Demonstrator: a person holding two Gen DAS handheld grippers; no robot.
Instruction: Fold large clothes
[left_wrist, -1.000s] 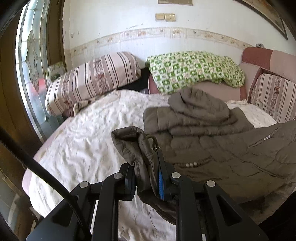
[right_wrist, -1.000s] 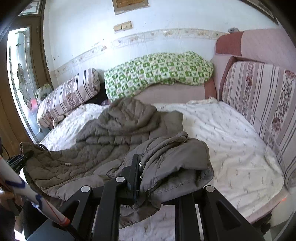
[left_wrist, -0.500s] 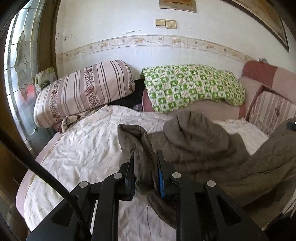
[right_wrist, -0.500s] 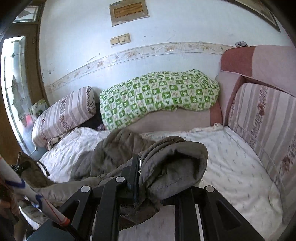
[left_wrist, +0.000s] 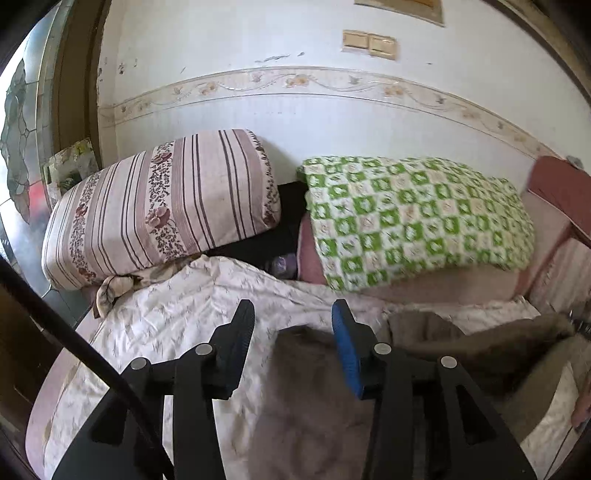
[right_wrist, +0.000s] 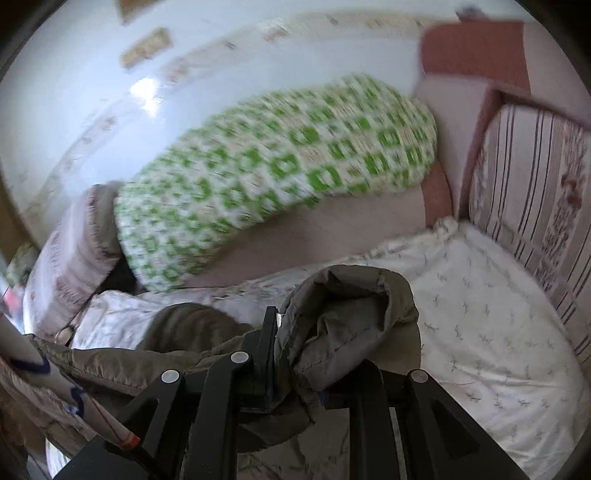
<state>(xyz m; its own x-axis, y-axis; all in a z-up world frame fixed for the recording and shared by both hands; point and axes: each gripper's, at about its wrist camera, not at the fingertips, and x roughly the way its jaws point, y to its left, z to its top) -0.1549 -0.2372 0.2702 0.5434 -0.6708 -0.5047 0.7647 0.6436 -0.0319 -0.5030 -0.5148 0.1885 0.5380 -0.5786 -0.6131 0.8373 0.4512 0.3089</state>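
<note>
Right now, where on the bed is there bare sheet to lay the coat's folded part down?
Bare white sprigged sheet lies right of the bunched olive-brown quilted coat, up to the striped side cushion. A second bare patch lies below the striped floral pillow. The middle, below the green checked blanket, is crowded with coat.

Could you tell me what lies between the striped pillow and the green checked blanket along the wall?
In the left wrist view, a dark gap separates the striped pillow from the green checked blanket; something small and purplish, too unclear to identify, sits low in it.

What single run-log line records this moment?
left tongs: just opened, jacket released | right tongs: shut on jacket | surface: bed sheet | fold: unfinished
</note>
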